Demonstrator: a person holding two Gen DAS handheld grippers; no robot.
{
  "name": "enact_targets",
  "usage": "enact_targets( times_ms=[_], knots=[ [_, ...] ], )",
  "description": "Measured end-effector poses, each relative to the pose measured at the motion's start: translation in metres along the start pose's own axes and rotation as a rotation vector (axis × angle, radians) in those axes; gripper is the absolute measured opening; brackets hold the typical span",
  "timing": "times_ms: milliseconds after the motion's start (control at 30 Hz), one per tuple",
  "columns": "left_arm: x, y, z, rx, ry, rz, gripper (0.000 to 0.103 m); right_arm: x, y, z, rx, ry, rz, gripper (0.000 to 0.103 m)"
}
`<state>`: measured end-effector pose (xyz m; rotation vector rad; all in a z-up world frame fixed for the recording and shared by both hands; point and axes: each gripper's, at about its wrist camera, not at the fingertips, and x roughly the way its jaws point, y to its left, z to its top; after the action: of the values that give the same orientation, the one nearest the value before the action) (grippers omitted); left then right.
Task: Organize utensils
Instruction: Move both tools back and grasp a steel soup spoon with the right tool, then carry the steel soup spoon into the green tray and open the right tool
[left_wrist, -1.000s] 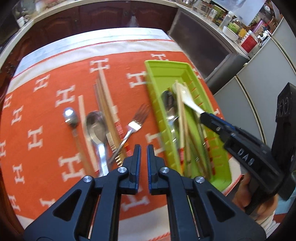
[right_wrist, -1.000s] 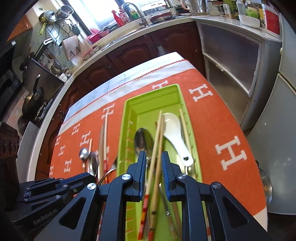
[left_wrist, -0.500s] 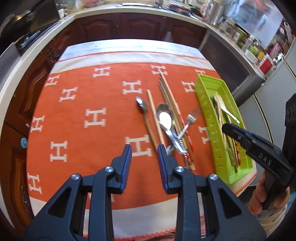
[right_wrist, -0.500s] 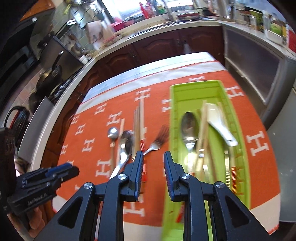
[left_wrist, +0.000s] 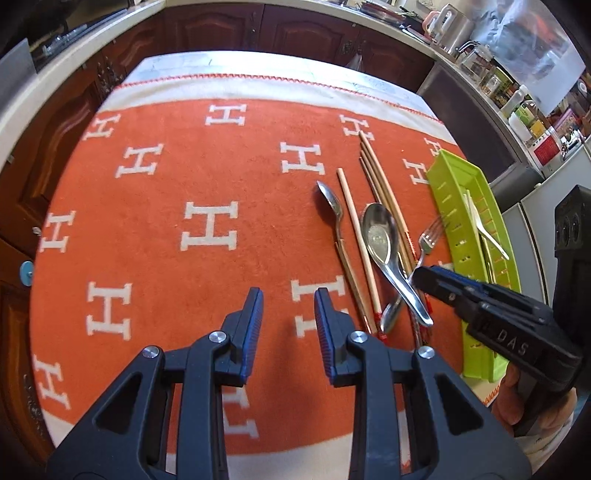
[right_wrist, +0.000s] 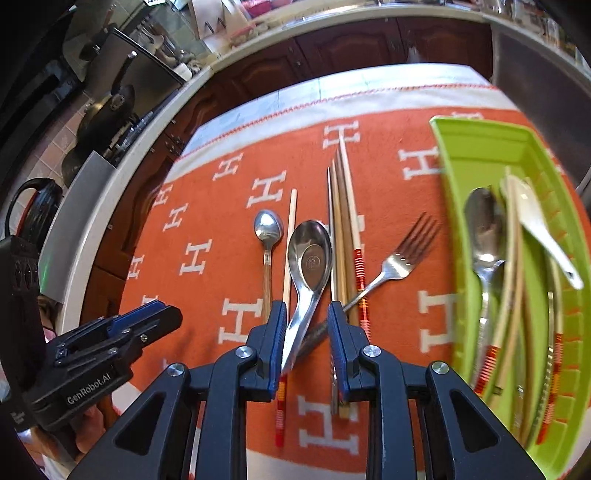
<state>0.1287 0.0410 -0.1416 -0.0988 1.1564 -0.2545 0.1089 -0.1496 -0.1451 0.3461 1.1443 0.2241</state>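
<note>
A large steel soup spoon, a small wood-handled spoon, a fork and several chopsticks lie on the orange cloth. The green tray at the right holds a steel spoon, a white spoon and chopsticks. My right gripper is open, its fingers either side of the soup spoon's handle. My left gripper is open and empty over bare cloth, left of the utensils; the soup spoon and tray also show in its view.
The orange cloth with white H marks covers the table. Dark wooden cabinets and a counter run behind. Pans sit on a stove at the left. The left gripper's body shows at the lower left of the right wrist view.
Both grippers opened wider. The right gripper moved left from over the tray to the soup spoon on the cloth. The left gripper swung left, away from the utensils.
</note>
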Motion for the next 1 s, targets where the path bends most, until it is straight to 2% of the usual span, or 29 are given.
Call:
enact_targets(
  times_ms=[300,433,633,733,1000],
  knots=[
    [0.034,-0.001,0.016,0.011,0.018,-0.052,0.025,0.046,-0.004,0.013,0.016,0.081,-0.016,0.022],
    [0.043,-0.003,0.023,0.014,0.02,-0.07,0.025,0.053,-0.002,0.018,0.007,0.055,-0.03,0.02],
    [0.05,-0.006,0.031,0.016,0.01,-0.091,0.025,0.06,0.014,0.018,-0.087,0.005,-0.104,0.015],
    [0.052,-0.01,0.037,0.009,0.0,-0.111,0.025,0.06,0.015,0.016,-0.102,-0.012,-0.127,0.003],
    [0.064,-0.019,0.051,-0.007,-0.014,-0.123,0.025,0.046,-0.007,0.014,-0.024,-0.027,-0.063,0.001]
  ],
)
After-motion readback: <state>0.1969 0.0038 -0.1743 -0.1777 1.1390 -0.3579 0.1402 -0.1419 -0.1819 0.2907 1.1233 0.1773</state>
